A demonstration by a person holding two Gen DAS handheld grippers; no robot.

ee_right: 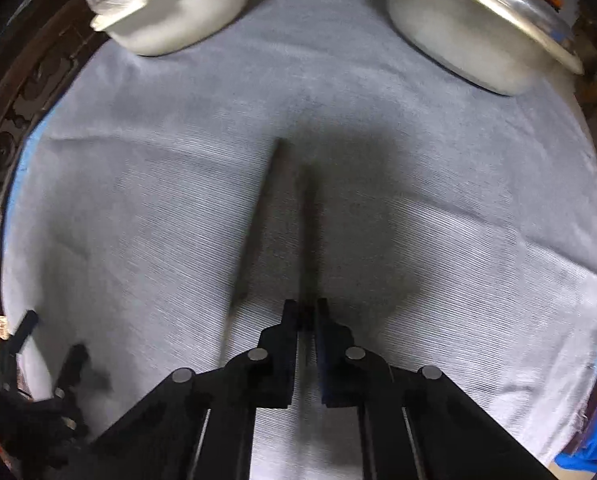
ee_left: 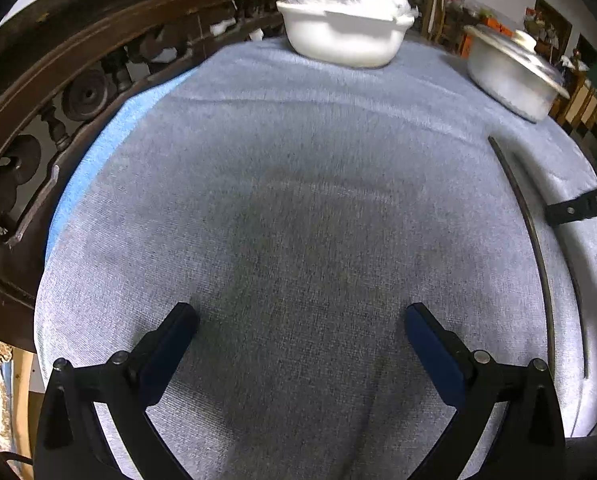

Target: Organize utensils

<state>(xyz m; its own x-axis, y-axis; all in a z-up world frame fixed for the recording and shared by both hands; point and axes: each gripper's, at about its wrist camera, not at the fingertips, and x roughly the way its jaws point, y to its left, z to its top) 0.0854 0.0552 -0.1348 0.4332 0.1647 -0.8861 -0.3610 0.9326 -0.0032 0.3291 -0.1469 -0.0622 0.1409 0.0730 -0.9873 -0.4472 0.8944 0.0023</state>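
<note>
The right gripper [ee_right: 306, 309] points almost straight down at the grey cloth [ee_left: 298, 152], its 2 fingers drawn nearly together on a thin dark stick [ee_right: 309, 220], probably a chopstick. The stick's near end sits between the pads, and its long axis runs straight away from the gripper toward the far edge of the table, ending well short of the white dish [ee_left: 338, 36] at far left and the lidded metal pot [ee_left: 506, 76] at far right. The grip is therefore at one tip, not mid-length, so I judge that a lift would leave the far end trailing or sagging. In the left wrist view, the same stick lies lengthwise on the right side of the cloth, with 1 black finger of the right gripper beside it. A second stick [ee_left: 580, 320] shows parallel to it, just further right and nearer; how far it reaches cannot be told at the edge of the view. The left gripper [ee_left: 298, 316] hangs tilted over bare cloth with its jaws spread as wide as they go and nothing between them. Both sticks lie to its right, well apart from it. The right hand is plainly the nearer one for either stick, and the pair wants gathering along that same near-to-far line.
</note>
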